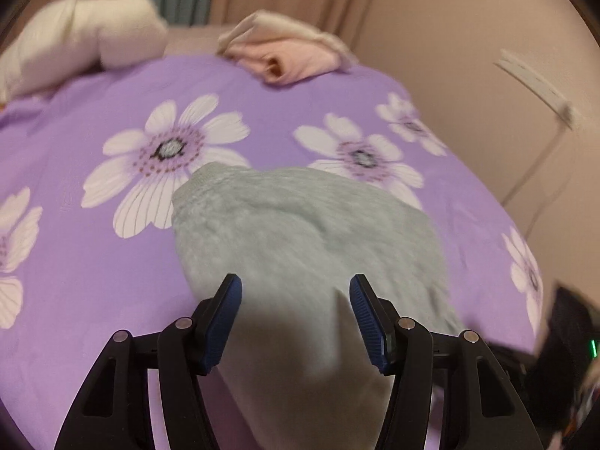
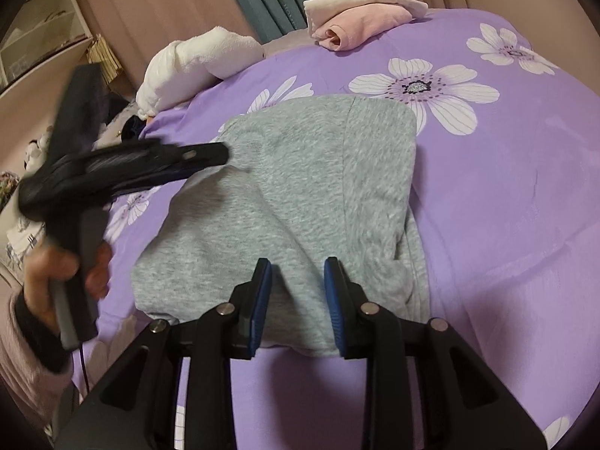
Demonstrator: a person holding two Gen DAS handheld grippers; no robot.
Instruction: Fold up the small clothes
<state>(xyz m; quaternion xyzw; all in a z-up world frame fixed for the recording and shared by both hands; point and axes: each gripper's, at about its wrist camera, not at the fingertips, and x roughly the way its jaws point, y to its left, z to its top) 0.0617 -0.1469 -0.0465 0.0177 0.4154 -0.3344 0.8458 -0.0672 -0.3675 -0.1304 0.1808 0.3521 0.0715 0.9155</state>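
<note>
grey garment (image 2: 300, 195), folded, on purple bedspread (image 2: 506, 225)

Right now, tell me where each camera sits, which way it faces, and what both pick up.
Left wrist: sits behind the left tool, looking down over the grey garment on the purple floral bedcover; only its own two fingers show, apart.
Right wrist: sits behind the right tool, facing down at the same garment; its own fingers show, plus the left tool at the left and the hand holding it.
Shared: the garment, the bedcover, the pink folded clothes and the white bundle at the far edge.
</note>
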